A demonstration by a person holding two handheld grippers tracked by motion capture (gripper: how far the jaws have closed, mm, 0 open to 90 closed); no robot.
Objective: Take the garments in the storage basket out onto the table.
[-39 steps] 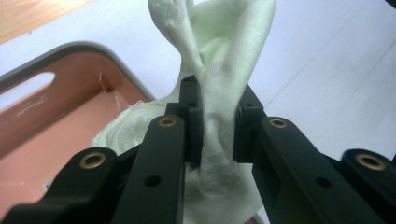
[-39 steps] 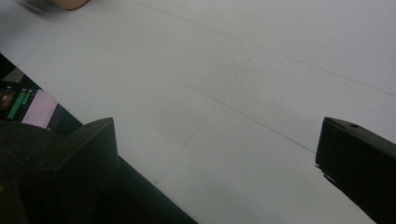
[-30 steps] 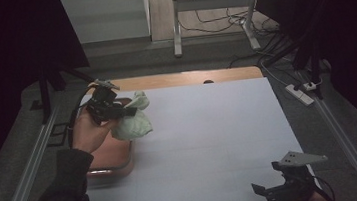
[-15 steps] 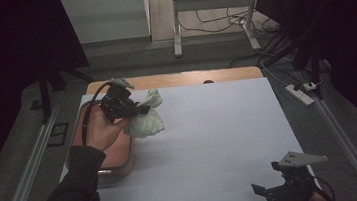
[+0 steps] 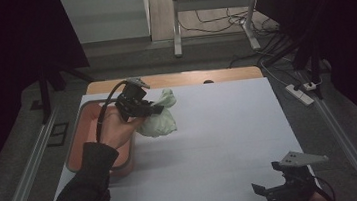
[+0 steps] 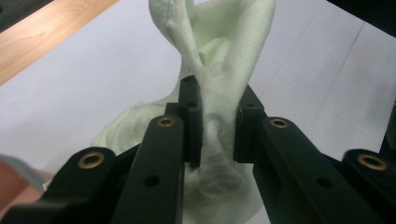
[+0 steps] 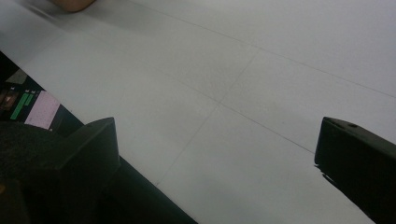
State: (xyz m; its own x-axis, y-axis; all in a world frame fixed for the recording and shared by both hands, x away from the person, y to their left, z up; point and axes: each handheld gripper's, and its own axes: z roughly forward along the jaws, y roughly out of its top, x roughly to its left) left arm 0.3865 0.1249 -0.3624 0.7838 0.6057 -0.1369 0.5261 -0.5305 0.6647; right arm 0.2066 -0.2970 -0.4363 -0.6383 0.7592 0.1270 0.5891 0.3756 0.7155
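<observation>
A pale green cloth (image 5: 158, 121) hangs bunched from my left gripper (image 5: 155, 109), just right of a salmon-coloured tub (image 5: 82, 140) at the table's left side. In the left gripper view the two black jaws pinch a fold of the cloth (image 6: 219, 93) between them, so my left gripper (image 6: 218, 128) is shut on it, and the cloth's lower part trails onto the white table. My right gripper (image 5: 276, 190) rests near the front right corner of the table. In the right gripper view its jaws stand wide apart over bare white surface, my right gripper (image 7: 215, 154) open with nothing between them.
The white table top (image 5: 221, 141) has a wooden strip (image 5: 174, 79) along its far edge. Metal rails (image 5: 28, 171) run down both sides. A power strip (image 5: 300, 92) and cables lie on the floor at the far right.
My left hand has carried the green cloth away from above the tub, rightward and a little farther out over the white table. The right gripper has stayed where it was.
</observation>
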